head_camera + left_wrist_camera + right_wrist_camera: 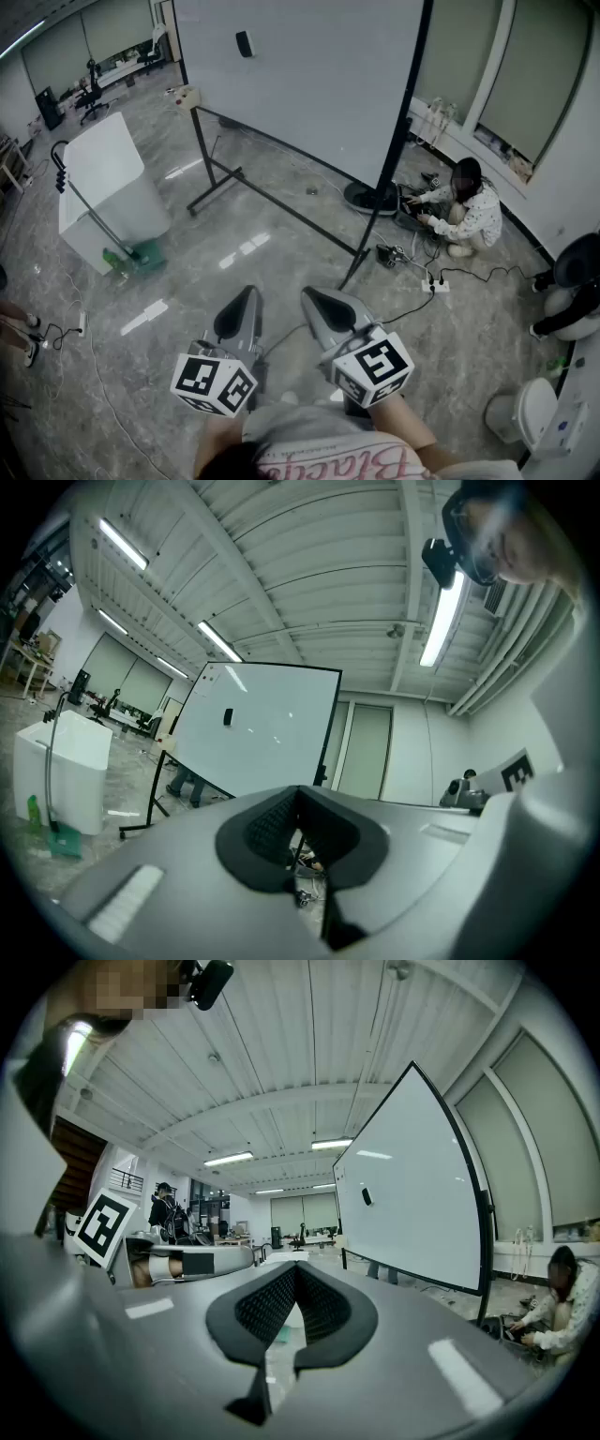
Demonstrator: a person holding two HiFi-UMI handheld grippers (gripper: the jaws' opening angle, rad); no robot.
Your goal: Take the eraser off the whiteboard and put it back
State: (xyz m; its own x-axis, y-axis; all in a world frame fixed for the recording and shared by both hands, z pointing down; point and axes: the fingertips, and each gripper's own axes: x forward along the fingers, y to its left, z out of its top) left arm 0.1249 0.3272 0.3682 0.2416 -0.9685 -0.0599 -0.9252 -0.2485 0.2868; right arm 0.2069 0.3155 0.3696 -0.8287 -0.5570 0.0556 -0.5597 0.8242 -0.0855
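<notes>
Two grippers, both pressed together and pinching nothing, point level at the bottom centre of the head view, the left gripper (247, 294) just beside the right gripper (311, 296). Well apart from both, the small dark eraser (244, 43) sits high on the whiteboard (319, 84) at the upper middle of the frame, clinging to its upper left area. The board stands on a black wheeled frame on a glossy grey stone floor (281, 253) in an open office with a ribbed ceiling and strip lights. A white cabinet (112, 178) stands at left. At right, a crouching person (461, 208) handles cables near a power strip (437, 283). Black-and-white square markers cover each gripper's cube (214, 382). Pink script on the wearer's shirt (347, 461) appears upside down and cannot be fully read.
</notes>
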